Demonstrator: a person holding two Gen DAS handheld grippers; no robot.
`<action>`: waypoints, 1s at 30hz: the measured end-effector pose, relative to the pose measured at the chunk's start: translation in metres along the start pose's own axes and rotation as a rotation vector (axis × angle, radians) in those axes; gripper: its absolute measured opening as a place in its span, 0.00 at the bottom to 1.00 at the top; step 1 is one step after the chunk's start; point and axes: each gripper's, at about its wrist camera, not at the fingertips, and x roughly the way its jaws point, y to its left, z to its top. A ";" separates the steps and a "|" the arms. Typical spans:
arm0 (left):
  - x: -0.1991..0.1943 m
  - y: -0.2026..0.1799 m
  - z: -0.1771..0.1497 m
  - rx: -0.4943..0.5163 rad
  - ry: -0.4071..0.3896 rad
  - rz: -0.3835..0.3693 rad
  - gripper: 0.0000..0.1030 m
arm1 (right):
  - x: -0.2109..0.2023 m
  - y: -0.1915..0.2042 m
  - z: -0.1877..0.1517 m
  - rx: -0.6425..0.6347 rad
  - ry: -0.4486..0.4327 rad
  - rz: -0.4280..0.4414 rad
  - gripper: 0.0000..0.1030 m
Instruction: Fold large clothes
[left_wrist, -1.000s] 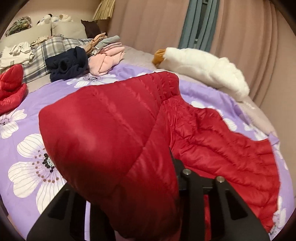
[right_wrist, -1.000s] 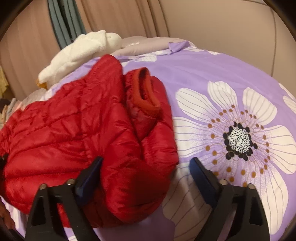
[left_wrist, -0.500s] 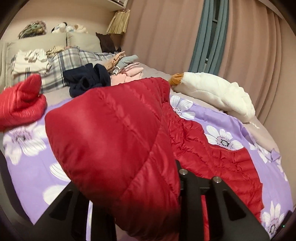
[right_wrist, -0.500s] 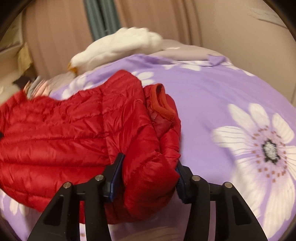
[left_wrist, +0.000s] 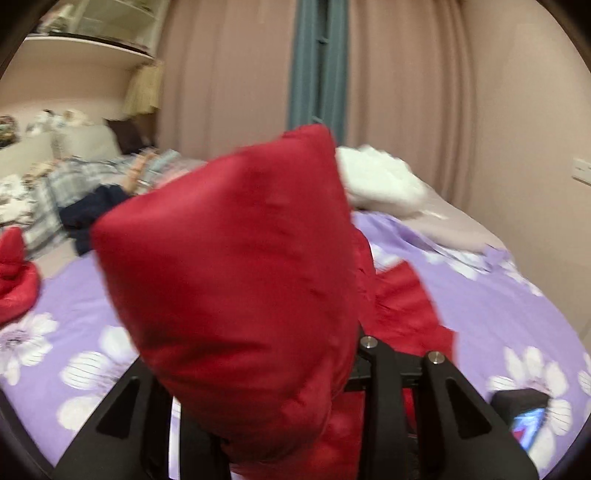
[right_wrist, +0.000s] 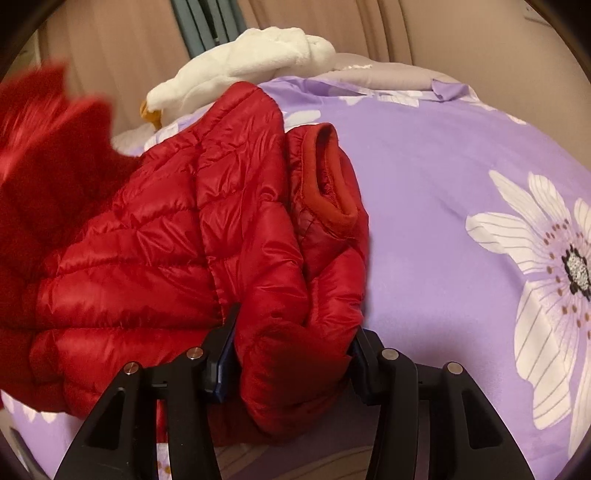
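Both tongs are gripping the red down jacket (right_wrist: 207, 240) over the floral bedspread (right_wrist: 443, 184): left tongs (left_wrist: 288, 398) lifting one end, right tongs (right_wrist: 291, 354) pinching a bunched, slippery fold near the frame's bottom, which may be working loose.

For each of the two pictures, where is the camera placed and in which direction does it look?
Left wrist view: sits on the left claw, looks across the bed toward the curtains; its black fingers show, shut on the red puffer jacket.
Right wrist view: sits on the right claw, looks down at the floral bedcover; its fingers pinch the jacket's sleeve end.
Shared: the jacket, bedcover, white plush toy, curtains.
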 end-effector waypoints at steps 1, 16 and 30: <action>0.002 -0.007 -0.002 0.006 0.018 -0.028 0.34 | -0.001 -0.001 -0.001 0.010 0.000 0.012 0.48; 0.009 -0.065 -0.030 0.076 0.163 -0.161 0.49 | -0.108 -0.112 0.022 0.288 -0.170 0.014 0.46; 0.050 -0.124 -0.085 0.328 0.334 -0.053 0.67 | -0.130 -0.131 0.008 0.262 -0.161 -0.108 0.46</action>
